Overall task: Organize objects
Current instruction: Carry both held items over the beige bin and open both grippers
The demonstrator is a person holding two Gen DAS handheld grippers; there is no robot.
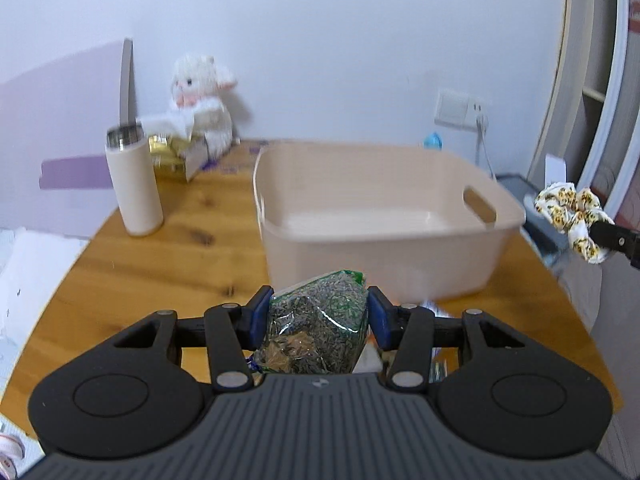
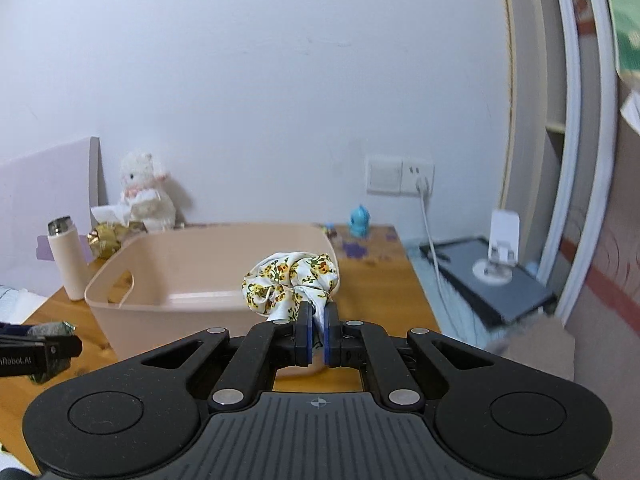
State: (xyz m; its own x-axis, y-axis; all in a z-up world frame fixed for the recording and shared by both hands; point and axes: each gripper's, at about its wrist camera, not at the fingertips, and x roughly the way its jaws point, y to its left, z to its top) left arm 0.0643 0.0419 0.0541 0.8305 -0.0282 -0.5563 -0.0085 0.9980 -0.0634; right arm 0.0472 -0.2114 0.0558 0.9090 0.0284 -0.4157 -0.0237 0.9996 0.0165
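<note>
my left claw [image 1: 318,312] is clamped on a clear bag [image 1: 316,332] of dark dried bits, the bag filling the gap between my blue pads [image 1: 256,318]. straight ahead of it sits the beige bin [image 1: 376,240] on the wooden table [image 1: 160,248], just past the bag. ahead and to the left stands a cream flask [image 1: 134,184], with a white plush [image 1: 202,104] behind it by the wall. my right claw [image 2: 318,328] pinches a floral scrunchie [image 2: 290,280], held up in front of the bin's [image 2: 120,300] near right corner. a small blue figure [image 2: 360,220] stands farther ahead.
</note>
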